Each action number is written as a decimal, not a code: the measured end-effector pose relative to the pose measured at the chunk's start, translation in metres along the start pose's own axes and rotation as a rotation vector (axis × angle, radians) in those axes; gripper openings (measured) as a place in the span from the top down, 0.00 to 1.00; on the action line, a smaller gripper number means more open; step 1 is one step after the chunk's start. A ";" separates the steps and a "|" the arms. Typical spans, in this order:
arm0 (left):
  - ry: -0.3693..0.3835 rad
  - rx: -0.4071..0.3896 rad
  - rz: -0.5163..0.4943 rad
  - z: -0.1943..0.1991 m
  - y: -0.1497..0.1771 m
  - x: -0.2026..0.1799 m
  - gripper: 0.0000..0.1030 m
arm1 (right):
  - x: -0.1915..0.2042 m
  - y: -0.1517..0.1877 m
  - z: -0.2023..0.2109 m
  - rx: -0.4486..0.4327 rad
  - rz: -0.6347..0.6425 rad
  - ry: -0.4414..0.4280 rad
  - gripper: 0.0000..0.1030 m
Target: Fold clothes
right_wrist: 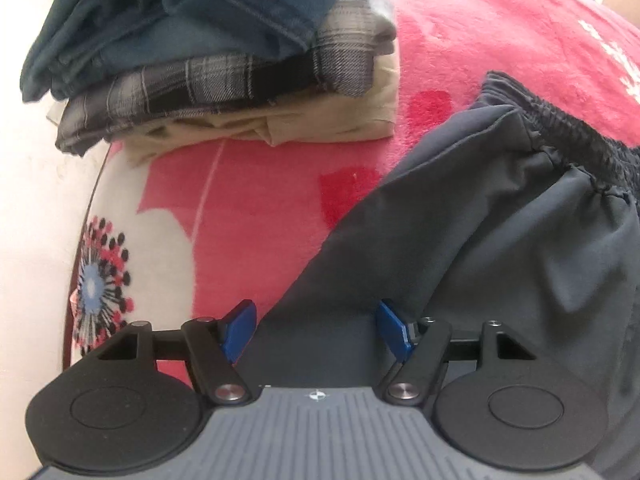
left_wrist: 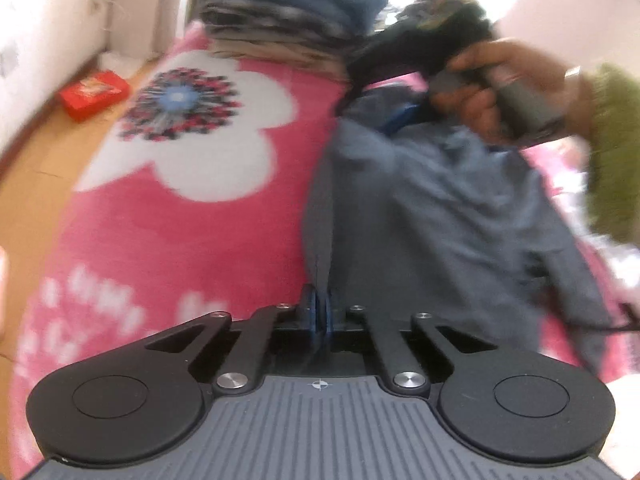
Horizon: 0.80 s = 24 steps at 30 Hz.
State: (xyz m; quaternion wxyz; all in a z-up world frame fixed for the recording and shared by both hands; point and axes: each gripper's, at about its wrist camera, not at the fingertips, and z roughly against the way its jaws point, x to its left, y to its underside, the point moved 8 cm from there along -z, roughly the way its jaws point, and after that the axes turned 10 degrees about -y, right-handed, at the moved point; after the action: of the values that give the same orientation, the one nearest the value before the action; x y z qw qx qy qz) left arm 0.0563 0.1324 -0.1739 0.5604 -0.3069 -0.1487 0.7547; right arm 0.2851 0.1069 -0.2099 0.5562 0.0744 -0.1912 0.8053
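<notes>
Left gripper point(left_wrist: 319, 312): jaws clamped on the hem of the grey trousers point(left_wrist: 432, 200), which lie on the pink flowered blanket point(left_wrist: 192, 248). Right gripper point(right_wrist: 316, 330): jaws apart above the cloth near the waistband point(right_wrist: 560, 120), gripping nothing. Folded pile point(right_wrist: 224, 60) at 11 o'clock.

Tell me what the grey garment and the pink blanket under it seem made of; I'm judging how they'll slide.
Grey garment: looks like a thin, smooth woven synthetic, matt, with soft creases and a gathered elastic waistband. Pink blanket: seems a plush fleece, its surface fuzzy with short pile. It would probably grip the cloth a little.
</notes>
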 end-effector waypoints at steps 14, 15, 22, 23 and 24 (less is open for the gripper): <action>0.371 0.009 -0.062 0.014 -0.004 -0.105 0.98 | -0.019 0.002 0.013 -0.081 0.059 0.000 0.77; 0.383 0.011 -0.064 0.013 -0.005 -0.109 0.98 | -0.025 0.002 0.018 -0.093 0.059 0.000 0.83; 0.517 0.028 -0.073 0.008 -0.016 -0.145 0.98 | -0.067 -0.002 0.063 -0.207 0.081 -0.017 0.97; 0.541 0.033 -0.069 0.006 -0.019 -0.152 0.98 | -0.074 -0.004 0.073 -0.226 0.090 -0.021 0.97; 0.566 0.040 -0.063 0.004 -0.022 -0.160 0.98 | -0.082 -0.005 0.083 -0.245 0.099 -0.022 0.97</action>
State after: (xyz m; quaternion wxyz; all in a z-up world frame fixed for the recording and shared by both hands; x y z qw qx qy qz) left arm 0.0993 -0.0095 -0.1108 0.6086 -0.4895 0.0189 0.6242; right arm 0.3124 0.0050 -0.1599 0.5184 0.0053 -0.2978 0.8016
